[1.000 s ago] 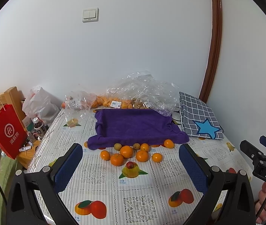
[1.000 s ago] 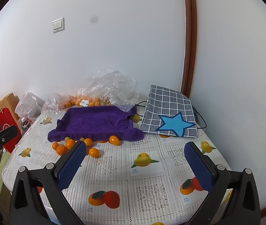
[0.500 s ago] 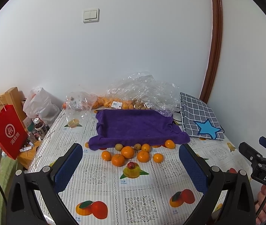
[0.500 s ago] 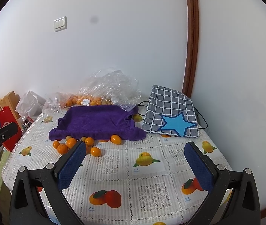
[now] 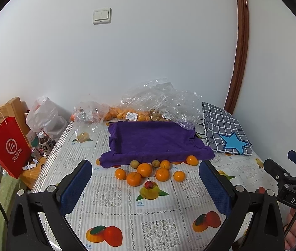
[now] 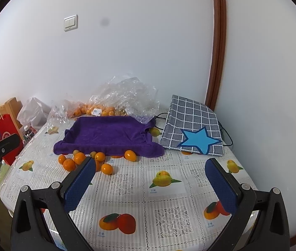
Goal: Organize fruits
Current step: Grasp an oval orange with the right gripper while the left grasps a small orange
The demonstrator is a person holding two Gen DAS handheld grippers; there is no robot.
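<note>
Oranges (image 5: 144, 169) lie ahead of the wide-spread, empty left gripper (image 5: 145, 179).

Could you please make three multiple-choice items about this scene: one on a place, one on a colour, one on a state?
1. Where do the loose oranges lie?
A. inside the cloth tray
B. on the tablecloth before the tray
C. on the checked bag

2. What colour is the cloth tray?
A. purple
B. green
C. red

3. How is the left gripper?
A. shut on an orange
B. shut, empty
C. open, empty

Answers: 1 B, they sit at the tray's near edge; 2 A, purple fabric; 3 C, its fingers stand wide apart with nothing between.
</note>
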